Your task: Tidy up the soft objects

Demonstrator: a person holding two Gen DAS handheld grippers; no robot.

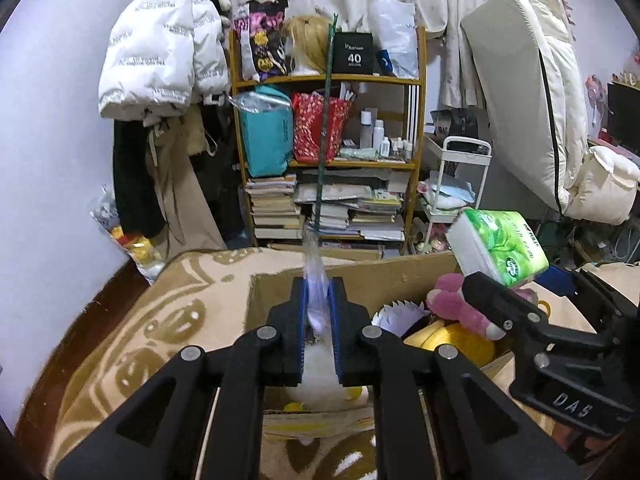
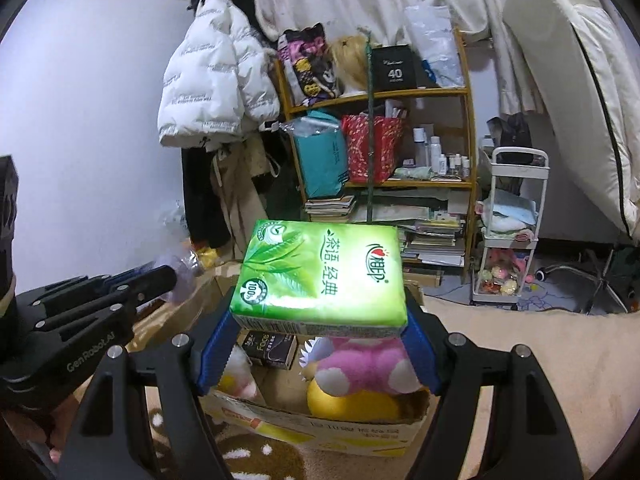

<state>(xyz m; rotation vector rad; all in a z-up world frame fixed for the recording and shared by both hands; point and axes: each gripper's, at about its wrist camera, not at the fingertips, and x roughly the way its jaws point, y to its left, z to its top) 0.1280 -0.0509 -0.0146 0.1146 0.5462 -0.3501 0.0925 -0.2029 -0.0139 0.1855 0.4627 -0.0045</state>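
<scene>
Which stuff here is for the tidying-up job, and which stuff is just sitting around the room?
For the job:
- green tissue pack, held in the right gripper
- clear plastic bag, pinched in the left gripper
- cardboard box
- pink plush toy and yellow plush toy inside it

Just lying about:
- bookshelf
- white puffer jacket
- white trolley

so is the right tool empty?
No. The right tool is clamped on a green tissue pack, held above the cardboard box.
</scene>
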